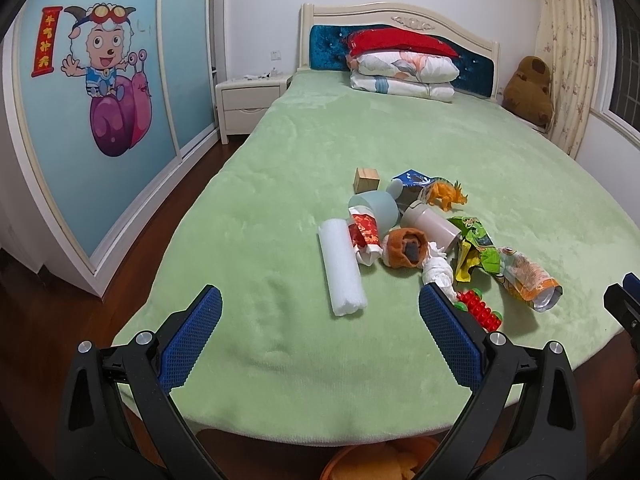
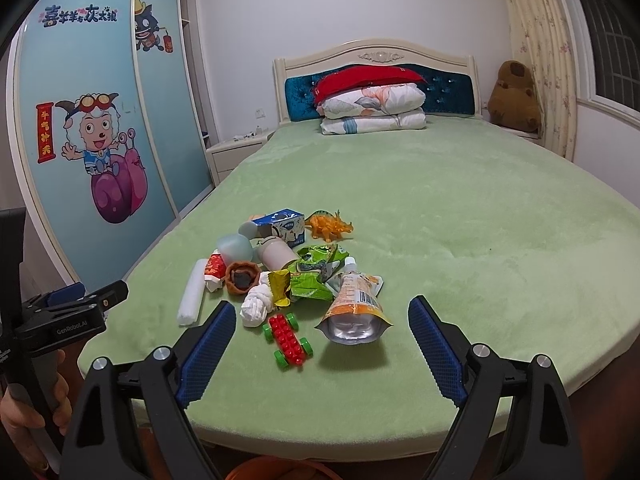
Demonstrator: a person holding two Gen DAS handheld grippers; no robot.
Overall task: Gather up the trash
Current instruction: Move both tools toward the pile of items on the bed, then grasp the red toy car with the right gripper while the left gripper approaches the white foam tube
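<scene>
A pile of trash and toys lies on the green bed (image 1: 280, 184). In it are a white foam roll (image 1: 342, 268), a red-white wrapper (image 1: 364, 234), a crumpled tissue (image 1: 438, 270), green snack bags (image 1: 478, 248) and an orange pouch (image 1: 528, 280). The pouch (image 2: 354, 306), tissue (image 2: 258, 300) and foam roll (image 2: 192, 294) also show in the right wrist view. My left gripper (image 1: 320, 316) is open and empty, short of the foam roll. My right gripper (image 2: 322, 322) is open and empty, with the pouch and a red block car (image 2: 288, 340) between its fingers' lines.
Toys mixed in: orange dinosaur (image 1: 446, 194), wooden cube (image 1: 366, 179), cups (image 1: 376, 208), brown plush (image 1: 406, 248), blue carton (image 2: 282, 226). An orange bin (image 1: 380, 462) sits below the bed's foot. Pillows (image 1: 404, 68), nightstand (image 1: 250, 100) and wardrobe (image 1: 100, 100) lie beyond.
</scene>
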